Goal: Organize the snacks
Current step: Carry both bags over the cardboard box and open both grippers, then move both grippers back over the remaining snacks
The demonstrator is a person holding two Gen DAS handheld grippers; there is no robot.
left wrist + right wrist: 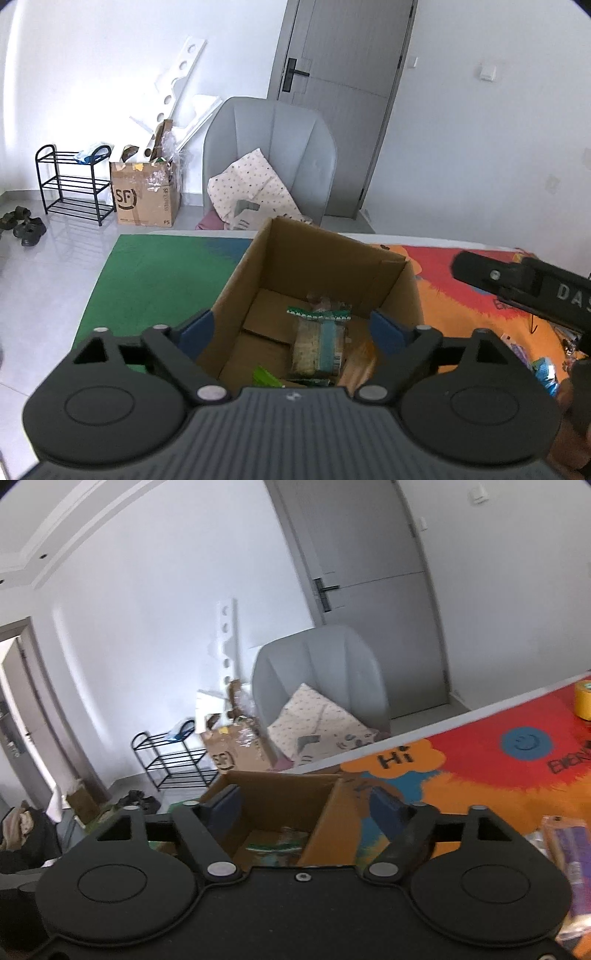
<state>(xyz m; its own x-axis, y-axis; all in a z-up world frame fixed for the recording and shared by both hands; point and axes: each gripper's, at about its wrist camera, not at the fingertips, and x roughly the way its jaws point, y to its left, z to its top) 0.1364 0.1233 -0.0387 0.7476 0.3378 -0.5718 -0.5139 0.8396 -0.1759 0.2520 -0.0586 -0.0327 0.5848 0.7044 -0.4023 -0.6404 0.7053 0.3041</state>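
Your left gripper (pixel 291 328) hangs with jaws wide and empty over the cardboard box (pixel 325 251), snack packets (pixel 319 343) lying at centre frame below. Your right gripper (pixel 306 808), jaws also apart and empty, straddles the box wall; loose snacks (pixel 565 845) wait lower right, nearer it.

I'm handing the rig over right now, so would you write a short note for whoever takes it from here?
Left gripper: open, empty, above the cardboard box.
Right gripper: open, empty, its fingers astride the box's right wall.
Done: several snack packets lie in the box on the colourful mat.
Left: loose snacks to the right of the box, a blue packet and a purple one, still go in. A yellow tape roll sits at the far right.
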